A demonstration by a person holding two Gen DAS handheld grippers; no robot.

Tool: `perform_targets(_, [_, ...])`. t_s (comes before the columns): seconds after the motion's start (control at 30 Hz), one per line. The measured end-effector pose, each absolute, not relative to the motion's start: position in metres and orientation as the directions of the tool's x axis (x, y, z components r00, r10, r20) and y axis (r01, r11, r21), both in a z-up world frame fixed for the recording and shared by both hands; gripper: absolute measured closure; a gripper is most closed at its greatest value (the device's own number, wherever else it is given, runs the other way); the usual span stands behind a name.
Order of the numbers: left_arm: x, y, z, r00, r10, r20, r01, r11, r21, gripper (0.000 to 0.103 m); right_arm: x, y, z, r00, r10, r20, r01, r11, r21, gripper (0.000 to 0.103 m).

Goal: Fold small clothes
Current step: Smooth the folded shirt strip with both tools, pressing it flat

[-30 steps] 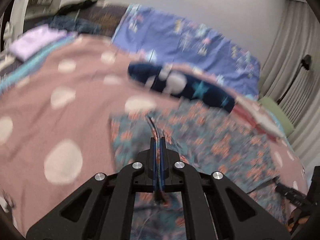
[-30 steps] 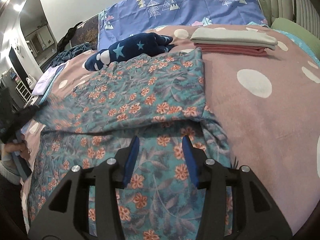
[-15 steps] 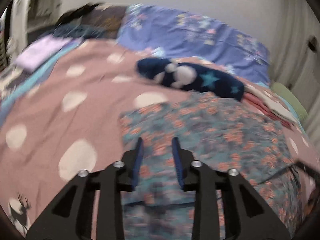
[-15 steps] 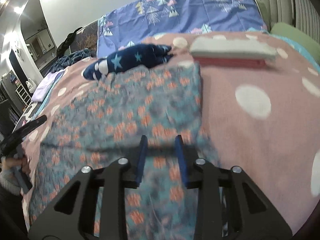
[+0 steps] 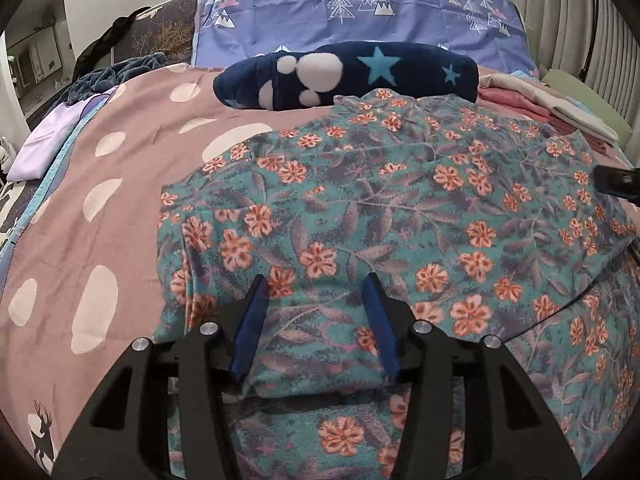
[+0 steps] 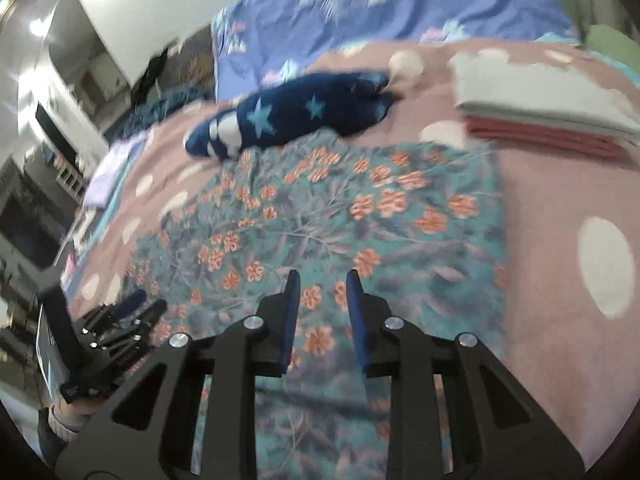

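Note:
A teal garment with orange flowers (image 5: 400, 208) lies folded over on the pink dotted bedspread (image 5: 80, 208). My left gripper (image 5: 316, 280) hovers low over its near left part. Its jaws are opening, the cloth lies under them, and the pads press on nothing. In the right wrist view the same garment (image 6: 340, 208) fills the middle. My right gripper (image 6: 323, 276) hangs over its near part with jaws closing, a gap left and nothing pinched. The left gripper (image 6: 120, 320) shows at the lower left there. The right gripper's tip (image 5: 616, 182) shows at the left view's right edge.
A navy fleece piece with stars (image 5: 348, 76) lies just beyond the garment. A folded stack, beige on red (image 6: 536, 104), sits at the back right. A blue tree-print sheet (image 5: 360, 12) covers the headboard end. A lilac cloth (image 5: 44, 144) and dark clothes (image 5: 116, 76) lie far left.
The left gripper was shut on a thin edge of the garment; it has let go, opened and dropped toward the cloth. The right gripper's jaws have narrowed as it moved across the garment.

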State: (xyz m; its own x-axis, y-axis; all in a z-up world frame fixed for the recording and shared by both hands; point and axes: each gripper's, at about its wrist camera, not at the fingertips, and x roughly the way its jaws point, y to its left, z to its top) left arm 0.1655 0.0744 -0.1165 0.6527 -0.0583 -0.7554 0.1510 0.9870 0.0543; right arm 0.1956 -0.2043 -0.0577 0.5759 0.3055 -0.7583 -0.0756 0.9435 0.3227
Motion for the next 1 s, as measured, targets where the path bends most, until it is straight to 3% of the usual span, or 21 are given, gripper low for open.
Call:
perform_targets(0.03, [0.165, 0.074, -0.118, 0.654, -0.058, -0.755, 0.150, 0.987, 0.055, 0.052, 0.202, -0.200, -0.064, 0.560, 0.244, -0.792, -0.077, 0.967, 0.243, 0.089])
perform_targets(0.07, [0.165, 0.074, -0.117, 0.655, -0.058, -0.754, 0.150, 0.987, 0.055, 0.052, 0.208, -0.200, -0.070, 0.564, 0.117, -0.817, -0.045, 0.993, 0.111, 0.103])
perform_targets(0.13, [0.165, 0.078, -0.111, 0.655, -0.060, -0.753, 0.149, 0.987, 0.052, 0.051, 0.213, -0.229, -0.075, 0.625, -0.224, -0.748, 0.164, 0.974, -0.155, 0.103])
perform_targets(0.17, [0.162, 0.079, -0.108, 0.655, -0.058, -0.753, 0.150, 0.987, 0.054, 0.051, 0.214, -0.261, -0.076, 0.589, -0.331, -0.737, 0.312, 0.935, -0.170, 0.101])
perform_targets(0.2, [0.162, 0.079, -0.108, 0.655, -0.055, -0.753, 0.150, 0.987, 0.057, 0.051, 0.212, -0.282, -0.075, 0.587, -0.264, -0.766, 0.345, 0.937, -0.059, 0.101])
perform_targets(0.23, [0.163, 0.079, -0.109, 0.655, -0.055, -0.754, 0.150, 0.987, 0.058, 0.051, 0.204, -0.305, -0.072, 0.621, -0.081, -0.780, 0.325, 0.932, 0.162, 0.101])
perform_targets(0.27, [0.163, 0.079, -0.109, 0.654, -0.058, -0.754, 0.150, 0.987, 0.054, 0.051, 0.201, -0.310, -0.069, 0.633, -0.009, -0.774, 0.296, 0.927, 0.231, 0.101])
perform_targets(0.4, [0.165, 0.077, -0.110, 0.654, -0.057, -0.754, 0.148, 0.987, 0.054, 0.050, 0.176, -0.260, -0.037, 0.715, 0.138, -0.686, 0.011, 0.978, 0.207, 0.100])
perform_targets(0.47, [0.165, 0.077, -0.111, 0.655, -0.058, -0.754, 0.149, 0.987, 0.053, 0.050, 0.171, -0.227, -0.040, 0.667, 0.234, -0.708, -0.110, 0.970, 0.217, 0.096])
perform_targets(0.53, [0.165, 0.077, -0.111, 0.656, -0.057, -0.753, 0.147, 0.988, 0.054, 0.049, 0.169, -0.207, -0.061, 0.599, 0.158, -0.785, -0.125, 0.987, 0.103, 0.096])
perform_targets(0.57, [0.164, 0.077, -0.111, 0.656, -0.057, -0.752, 0.146, 0.988, 0.053, 0.049, 0.170, -0.206, -0.077, 0.592, 0.051, -0.804, -0.098, 0.995, -0.009, 0.102])
perform_targets(0.63, [0.165, 0.076, -0.111, 0.656, -0.058, -0.752, 0.147, 0.988, 0.052, 0.049, 0.168, -0.219, -0.093, 0.652, -0.127, -0.747, -0.019, 0.983, -0.183, 0.103])
perform_targets(0.73, [0.165, 0.077, -0.111, 0.657, -0.057, -0.752, 0.146, 0.988, 0.052, 0.048, 0.159, -0.251, -0.074, 0.649, -0.056, -0.759, 0.095, 0.995, 0.007, 0.103])
perform_targets(0.9, [0.165, 0.078, -0.111, 0.659, -0.064, -0.749, 0.144, 0.989, 0.042, 0.047, 0.111, -0.266, -0.052, 0.691, 0.060, -0.721, 0.054, 0.990, 0.134, 0.074])
perform_targets(1.0, [0.165, 0.080, -0.111, 0.663, -0.068, -0.745, 0.139, 0.990, 0.033, 0.043, 0.079, -0.274, -0.061, 0.676, 0.076, -0.733, 0.059, 0.986, 0.156, 0.072])
